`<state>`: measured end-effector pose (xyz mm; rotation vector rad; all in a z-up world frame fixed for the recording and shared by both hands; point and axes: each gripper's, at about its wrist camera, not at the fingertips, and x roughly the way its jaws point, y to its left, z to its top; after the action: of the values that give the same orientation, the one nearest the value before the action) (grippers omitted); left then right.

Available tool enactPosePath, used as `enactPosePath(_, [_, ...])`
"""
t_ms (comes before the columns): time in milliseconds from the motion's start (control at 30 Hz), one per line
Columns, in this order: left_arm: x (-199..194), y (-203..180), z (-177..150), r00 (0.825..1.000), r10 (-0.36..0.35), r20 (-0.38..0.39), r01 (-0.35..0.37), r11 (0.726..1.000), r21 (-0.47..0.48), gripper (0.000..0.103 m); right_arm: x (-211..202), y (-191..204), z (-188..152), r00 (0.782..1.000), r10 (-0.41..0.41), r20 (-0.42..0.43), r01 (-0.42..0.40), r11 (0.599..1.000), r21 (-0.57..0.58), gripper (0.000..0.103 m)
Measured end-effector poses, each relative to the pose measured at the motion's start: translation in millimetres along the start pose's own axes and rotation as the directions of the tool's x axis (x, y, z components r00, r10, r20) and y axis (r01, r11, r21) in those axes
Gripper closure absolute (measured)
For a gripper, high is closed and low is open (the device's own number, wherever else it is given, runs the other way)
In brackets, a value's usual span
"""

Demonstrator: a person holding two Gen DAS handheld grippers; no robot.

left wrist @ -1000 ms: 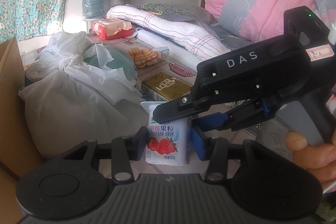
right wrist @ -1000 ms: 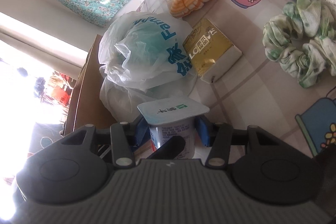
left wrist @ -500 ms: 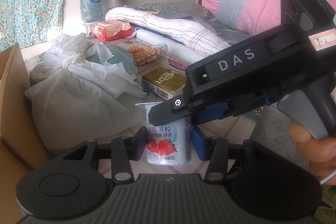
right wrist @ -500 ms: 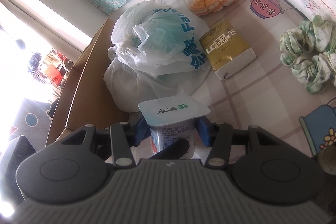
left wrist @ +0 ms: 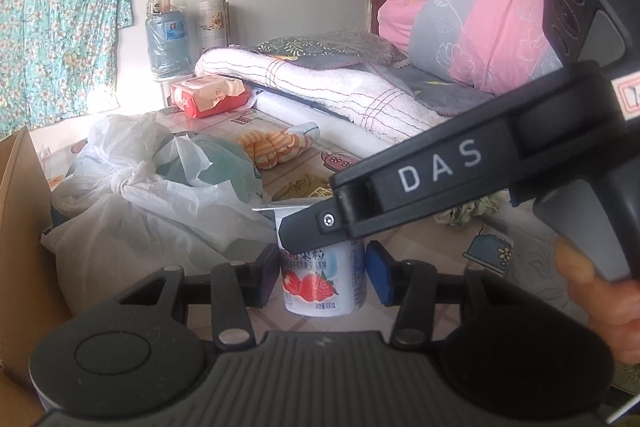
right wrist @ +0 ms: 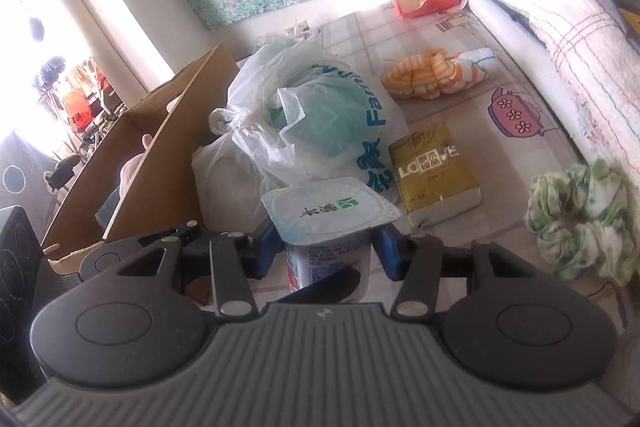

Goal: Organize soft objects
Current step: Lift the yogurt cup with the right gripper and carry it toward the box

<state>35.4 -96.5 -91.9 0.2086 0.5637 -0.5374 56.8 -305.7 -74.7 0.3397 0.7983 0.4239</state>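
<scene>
A white yogurt cup (left wrist: 324, 279) with strawberries printed on it and a foil lid (right wrist: 332, 207) stands upright between both grippers. In the left wrist view my left gripper (left wrist: 323, 275) has its black pad and its blue pad against the cup's two sides. My right gripper (left wrist: 316, 227) comes in from the right, held by a hand (left wrist: 600, 311), and one finger crosses over the lid. In the right wrist view my right gripper (right wrist: 328, 251) clamps the cup just under the lid, which hides the contact. A finger of the left gripper (right wrist: 332, 283) shows below the cup.
Tied white plastic bags (right wrist: 320, 123) lie just behind the cup, with an open cardboard box (right wrist: 168, 147) to their left. On the patterned cloth are a gold tissue pack (right wrist: 434, 171), an orange striped bundle (right wrist: 432, 75), a green scrunchie (right wrist: 580, 219) and a red wipes pack (left wrist: 208, 95). Folded bedding (left wrist: 320, 79) lines the right side.
The right gripper has rolled and risen, so the room behind it now looks far more level. The cup has gone from leaning to upright and stays between both grippers. The left gripper barely shifted.
</scene>
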Motion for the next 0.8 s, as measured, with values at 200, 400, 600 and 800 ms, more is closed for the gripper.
enactPosePath(200, [4.0,-3.2,-5.8,0.999,-0.008,-0.041,0.009,1.0,0.025,0.053,4.8,-6.9,-4.1,1.0,-0.013,-0.025,0.013,1.0,0.012,0.053])
enactPosePath(400, [-4.3,-4.1,-11.2,0.998,-0.017,-0.063,0.018,1.0,0.02,0.049,1.4,-10.2,-12.3,0.999,0.011,-0.034,-0.01,0.999,0.038,0.051])
enactPosePath(600, [-13.1,0.0,-13.1,0.998,-0.011,-0.063,0.01,1.0,-0.023,0.045,-4.0,-11.1,-15.5,0.996,0.077,-0.04,-0.074,0.995,0.073,0.047])
enactPosePath(800, [-13.4,3.1,-17.5,0.997,-0.01,-0.082,0.005,0.998,-0.063,0.044,-12.6,-13.6,-17.3,0.987,0.16,-0.018,-0.157,0.979,0.127,0.047])
